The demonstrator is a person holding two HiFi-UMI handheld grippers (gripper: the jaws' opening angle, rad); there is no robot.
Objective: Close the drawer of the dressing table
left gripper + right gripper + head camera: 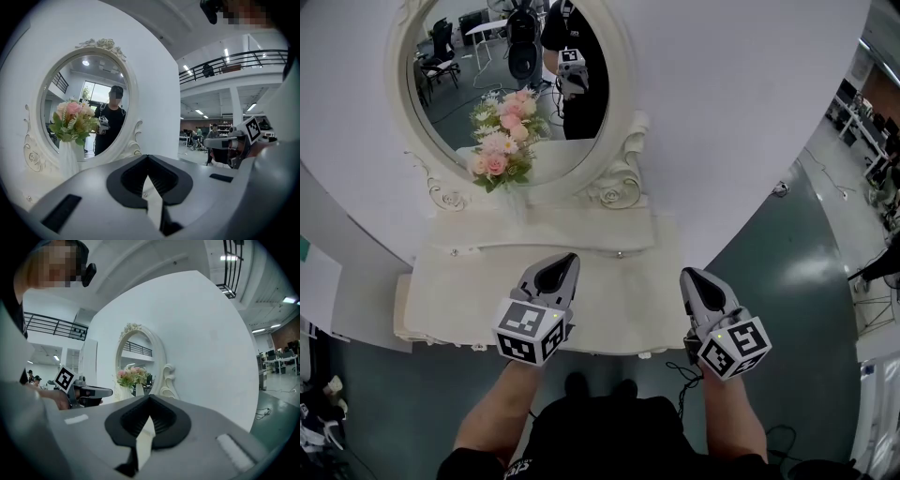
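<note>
- The white dressing table [614, 305] fills the centre of the head view, standing against a white wall; its bare top runs from the middle of the frame down to the lower centre
- The oval mirror [459, 103] stands on it in the upper left, and the person with a gripper is reflected in it
- A bunch of pink and white flowers [502, 141] stands in front of the glass, left of centre
- The left gripper [570, 259] hangs over the top at the lower centre, its jaws together with nothing between them; its own view shows only the tabletop past the pads
- The right gripper [686, 275] hangs at the lower right, near the table's right end, also pressed together and empty
- The front edge [581, 349] of the table lies at the lower centre, below the two grippers. The drawer should be in this front, but it is seen only from above. No open box sticks out toward the person, so I judge it is pushed in or almost in; whether it sits fully flush I cannot tell
- Two small knobs [619, 253] sit on the low ledge under the mirror
- The step in hand looks like the end of the push or a pause before it. If a gap remains, the next move calls for lowering a closed gripper to the drawer front and pressing straight toward the wall, without tilting
</note>
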